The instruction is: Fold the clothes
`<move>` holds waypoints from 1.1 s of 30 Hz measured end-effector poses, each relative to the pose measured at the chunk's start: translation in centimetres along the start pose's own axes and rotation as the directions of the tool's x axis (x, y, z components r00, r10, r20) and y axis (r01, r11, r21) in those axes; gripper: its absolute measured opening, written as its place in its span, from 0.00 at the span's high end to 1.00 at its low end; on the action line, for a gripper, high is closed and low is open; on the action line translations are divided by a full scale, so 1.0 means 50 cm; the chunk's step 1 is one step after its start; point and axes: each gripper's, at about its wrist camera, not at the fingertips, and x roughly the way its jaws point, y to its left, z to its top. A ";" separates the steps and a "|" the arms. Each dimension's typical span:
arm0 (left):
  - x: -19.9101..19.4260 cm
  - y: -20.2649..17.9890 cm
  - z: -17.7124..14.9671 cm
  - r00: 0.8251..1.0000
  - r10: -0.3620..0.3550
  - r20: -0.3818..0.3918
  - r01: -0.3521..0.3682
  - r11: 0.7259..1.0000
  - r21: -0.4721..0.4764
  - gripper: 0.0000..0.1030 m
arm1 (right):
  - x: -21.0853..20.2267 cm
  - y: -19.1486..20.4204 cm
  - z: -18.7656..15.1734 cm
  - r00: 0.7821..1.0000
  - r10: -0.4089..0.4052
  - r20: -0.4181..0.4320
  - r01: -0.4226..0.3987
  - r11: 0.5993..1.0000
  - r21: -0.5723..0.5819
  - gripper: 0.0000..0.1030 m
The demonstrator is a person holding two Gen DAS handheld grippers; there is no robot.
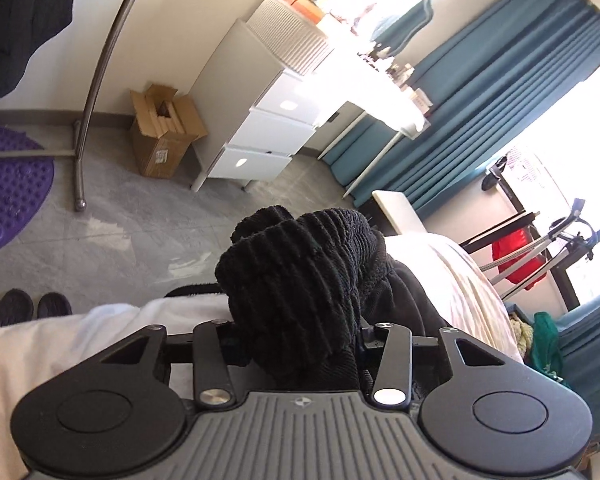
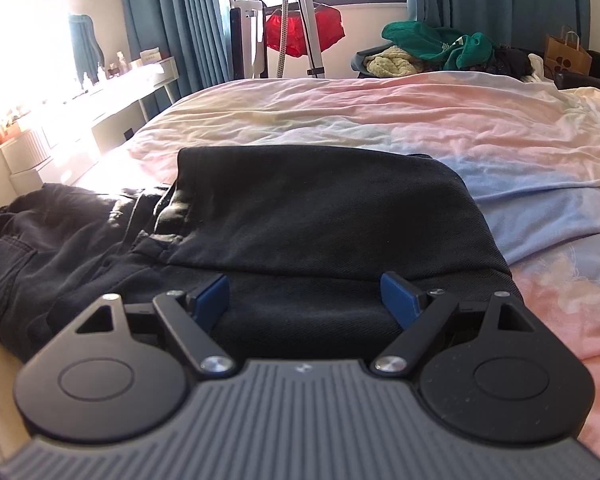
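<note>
1. Left wrist view: the left tongs (image 1: 300, 344) pinch a bunched black ribbed garment (image 1: 300, 276), lifted above the bed (image 1: 460, 280).
2. Right tongs (image 2: 306, 300) are spread, resting over folded black trousers (image 2: 320, 208) lying on the bed.

Trousers (image 2: 300, 216): lie on the bed (image 2: 420, 112), folded over themselves, the upper layer on top of the lower; loose part spreads to the left.
Right tool (image 2: 306, 296): at the near edge of the trousers, its fingers (image 2: 400, 298) spread wide on either side of the cloth.
Left tool (image 1: 300, 344): clamps a bunched ribbed cuff (image 1: 300, 272), which sticks up in front of it, above the bed's edge.
Drawer unit (image 1: 268, 136): on the floor beyond the bed, a cardboard box (image 1: 164, 132) to its left, a bench (image 1: 384, 92) to its right.
Clothes pile (image 2: 432, 48): behind the bed's far side, a paper bag (image 2: 568, 54) right of it.
</note>
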 end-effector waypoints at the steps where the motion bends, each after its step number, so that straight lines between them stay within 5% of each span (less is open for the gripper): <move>1: -0.010 -0.025 -0.002 1.000 -0.003 0.028 0.002 0.999 0.035 0.60 | 0.005 -0.001 -0.003 1.000 0.000 -0.007 0.000 1.000 0.006 0.17; 6: -0.072 -0.213 -0.038 0.977 -0.049 0.206 -0.016 0.953 0.302 0.63 | -0.001 -0.016 0.003 1.000 0.026 -0.011 -0.025 0.998 0.063 0.17; 12: -0.180 -0.468 -0.137 0.917 -0.214 0.337 -0.009 0.833 0.553 0.64 | -0.045 -0.063 0.029 0.997 0.073 0.034 -0.078 0.977 0.200 0.19; 16: -0.242 -0.633 -0.266 0.872 -0.346 0.345 0.036 0.750 0.660 0.64 | -0.103 -0.121 0.055 0.991 0.050 0.121 -0.083 0.955 0.285 0.19; 21: -0.270 -0.787 -0.464 0.831 -0.452 0.323 0.089 0.682 0.726 0.64 | -0.175 -0.214 0.083 0.974 -0.033 0.226 -0.053 0.930 0.363 0.19; 27: -0.206 -0.888 -0.734 0.845 -0.504 0.182 0.148 0.546 0.824 0.65 | -0.209 -0.328 0.085 0.955 -0.120 0.269 -0.031 0.868 0.496 0.17; 33: -0.073 -0.857 -0.967 0.893 -0.450 0.019 0.134 0.305 0.943 0.65 | -0.197 -0.404 0.069 0.956 -0.139 0.260 -0.044 0.804 0.593 0.17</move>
